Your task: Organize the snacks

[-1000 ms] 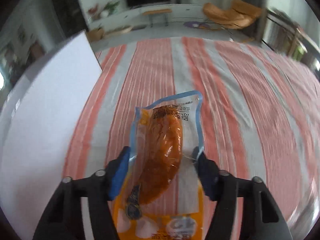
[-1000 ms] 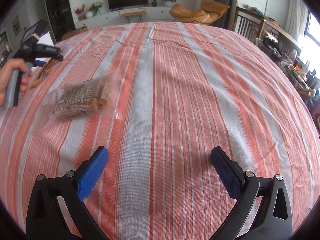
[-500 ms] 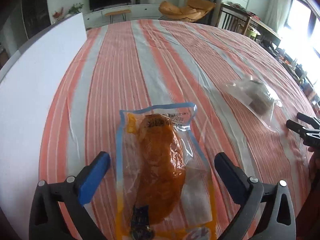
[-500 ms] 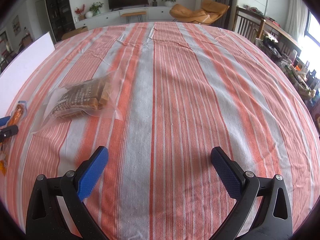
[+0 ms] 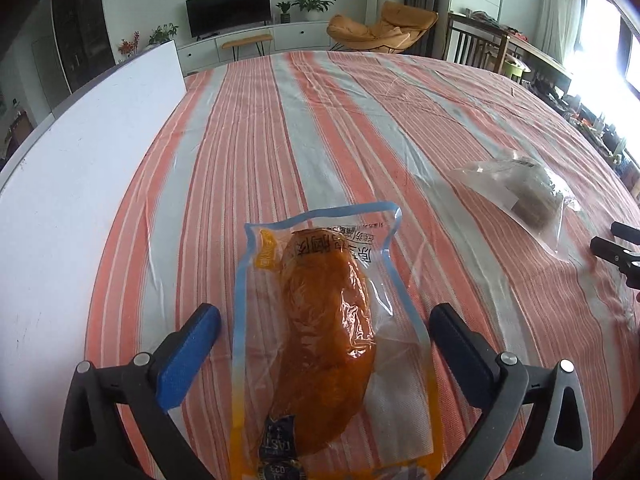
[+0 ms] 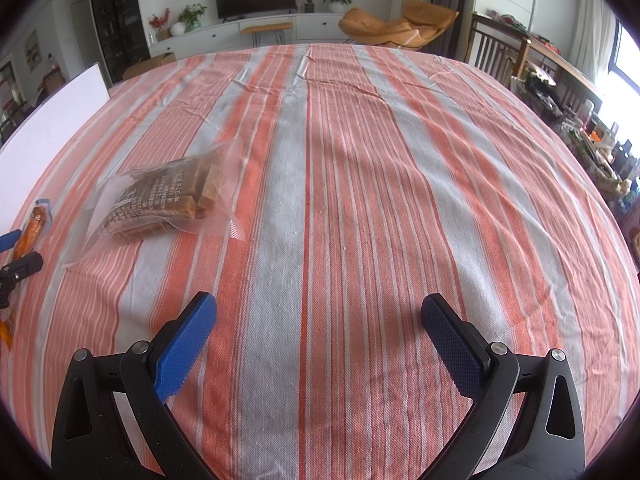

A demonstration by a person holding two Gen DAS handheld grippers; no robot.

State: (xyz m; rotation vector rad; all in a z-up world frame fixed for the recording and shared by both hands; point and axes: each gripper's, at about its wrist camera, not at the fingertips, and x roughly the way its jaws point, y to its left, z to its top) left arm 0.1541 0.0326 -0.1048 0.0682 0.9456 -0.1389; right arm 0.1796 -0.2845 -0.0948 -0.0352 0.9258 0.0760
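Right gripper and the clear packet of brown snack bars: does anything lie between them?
No. In the right wrist view, only bare striped tablecloth lies between the right gripper and the clear packet of brown snack bars.

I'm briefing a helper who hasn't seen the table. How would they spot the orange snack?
On the red-and-grey striped tablecloth, near the white board, lies a clear blue-edged pouch of orange meat. The clear bag of brown biscuit blocks beside it has no blue edge.
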